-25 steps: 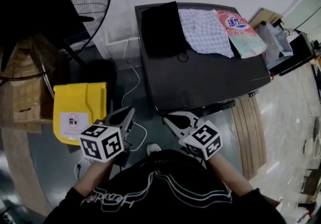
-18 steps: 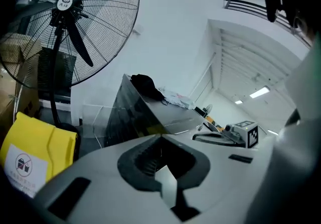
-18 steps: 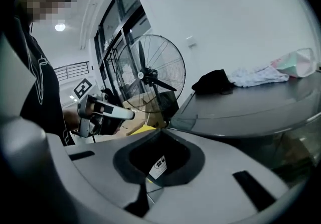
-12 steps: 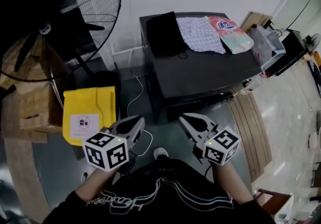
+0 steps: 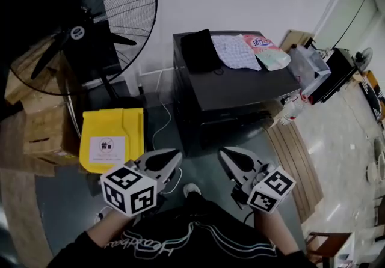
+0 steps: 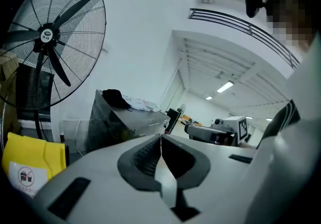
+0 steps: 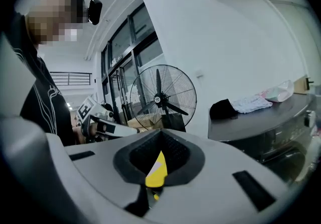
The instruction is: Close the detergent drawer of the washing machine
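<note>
White-walled room, big fan (image 5: 78, 32) beside the washer (image 5: 234, 89). Left gripper (image 5: 178, 156) and right gripper (image 5: 222, 152) sit low at waist level, well back from it, both pinched closed, empty.

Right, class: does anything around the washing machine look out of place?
A black garment, a checked cloth and a pouch lie loose on top of the washing machine, and a white cable trails across the floor.

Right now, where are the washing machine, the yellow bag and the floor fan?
washing machine (image 5: 240, 88): head view, bare dark top.
yellow bag (image 5: 114, 125): head view, upper front face.
floor fan (image 5: 77, 32): head view, centre hub.
</note>
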